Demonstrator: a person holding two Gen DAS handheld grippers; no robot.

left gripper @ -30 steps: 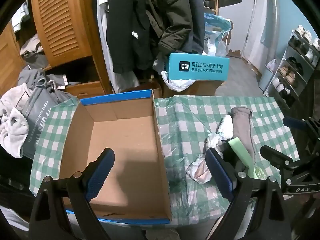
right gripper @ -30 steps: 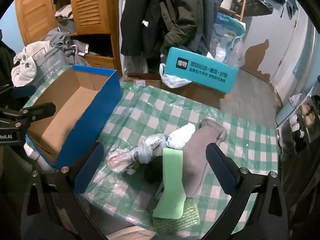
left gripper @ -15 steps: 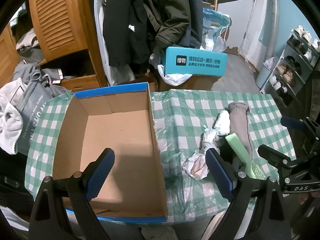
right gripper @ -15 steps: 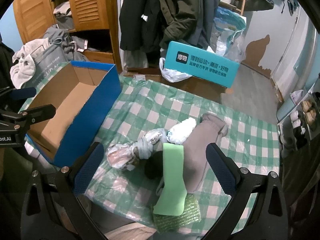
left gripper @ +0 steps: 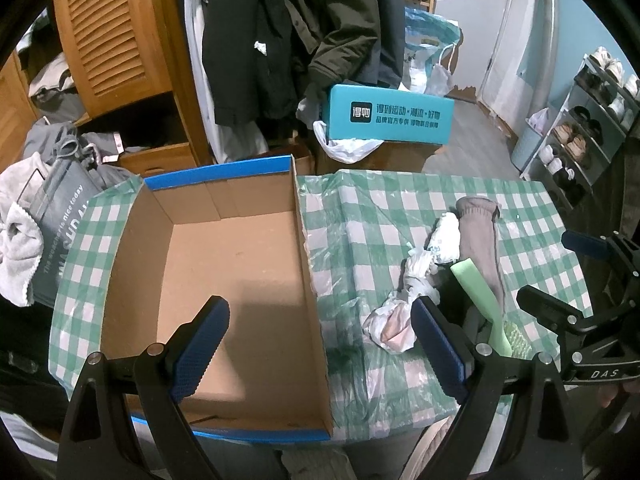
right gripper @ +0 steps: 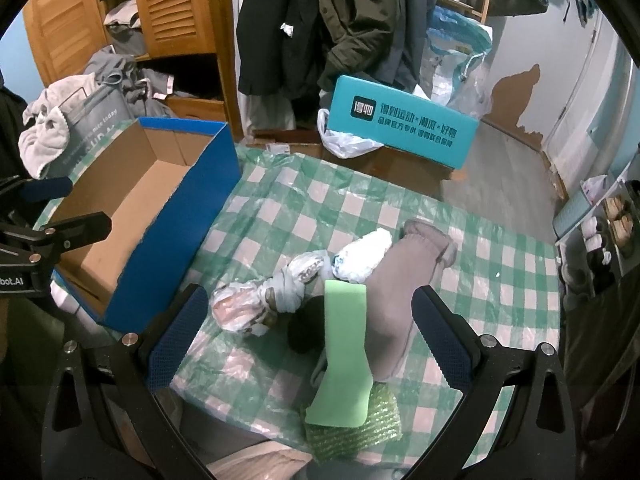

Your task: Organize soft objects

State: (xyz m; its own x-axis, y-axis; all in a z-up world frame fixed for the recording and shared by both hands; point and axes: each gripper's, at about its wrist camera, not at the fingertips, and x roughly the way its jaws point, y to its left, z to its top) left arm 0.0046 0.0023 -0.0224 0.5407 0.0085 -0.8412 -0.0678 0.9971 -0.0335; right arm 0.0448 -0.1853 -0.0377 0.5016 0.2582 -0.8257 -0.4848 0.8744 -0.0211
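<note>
Both grippers gape wide and hold nothing: the left gripper (left gripper: 320, 348) over the cardboard box (left gripper: 224, 280), the right gripper (right gripper: 310, 340) above the green foam strip (right gripper: 344, 352), grey sock (right gripper: 404, 280) and a dark item, perhaps another sock

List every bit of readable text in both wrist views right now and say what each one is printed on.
"得物" logo, then "得到运动·潮流·好物": teal box behind the table. Its smaller second line is too blurred to read.
"nice today", with partly hidden larger letters below: grey bag.
"DAS": right gripper body, in the left wrist view.
"bot.AI", cut off at the frame edge: left gripper body, in the right wrist view.
</note>
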